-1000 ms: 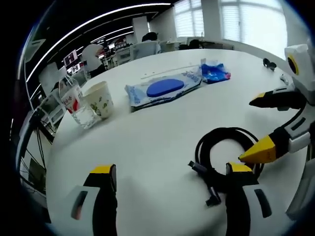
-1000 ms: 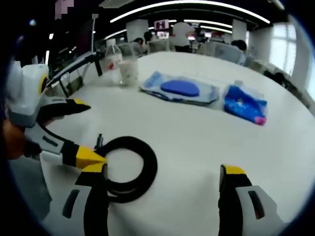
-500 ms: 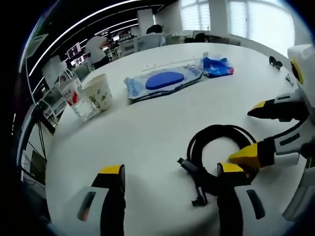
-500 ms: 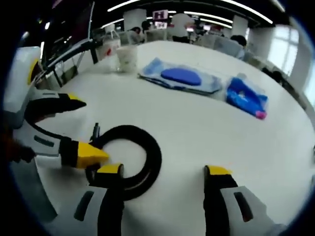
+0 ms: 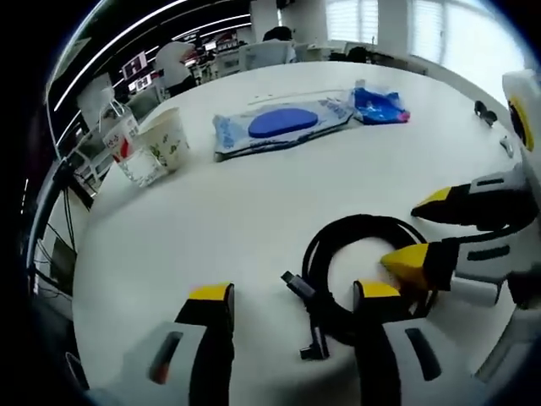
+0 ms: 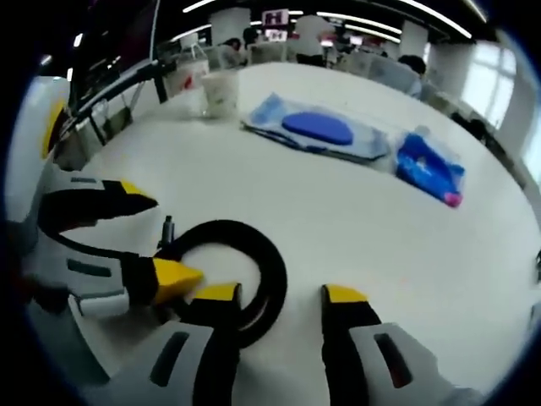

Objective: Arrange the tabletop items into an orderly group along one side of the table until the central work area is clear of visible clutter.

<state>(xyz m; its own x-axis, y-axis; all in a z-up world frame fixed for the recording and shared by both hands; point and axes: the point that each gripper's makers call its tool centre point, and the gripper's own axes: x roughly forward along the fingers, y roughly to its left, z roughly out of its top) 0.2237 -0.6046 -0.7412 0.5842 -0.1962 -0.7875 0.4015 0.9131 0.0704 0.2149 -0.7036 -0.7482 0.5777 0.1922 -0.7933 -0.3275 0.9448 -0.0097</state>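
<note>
Black coiled cable (image 5: pixel 363 279) between both open tongs; bottle label (image 5: pixel 121 156) unreadable.

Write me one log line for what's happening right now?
phase: closing in on coiled black cable | left gripper: open, straddling cable's plug end | right gripper: open, at coil rim | wipes pack, cup: untouched

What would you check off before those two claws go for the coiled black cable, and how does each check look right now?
1. Left gripper open over the coiled black cable: ok.
2. Right gripper open at the coil's rim: ok, though its jaws stand close together.
3. Cable held: not ok, neither gripper has closed on it.
4. Grippers apart from each other: cannot tell; their tips crowd the same stretch of coil.
5. Plug ends lying loose at the coil's near side: not ok, they may dangle.
6. Paper cup, bottle, wipes pack and blue packet away from the coil: ok.
</note>
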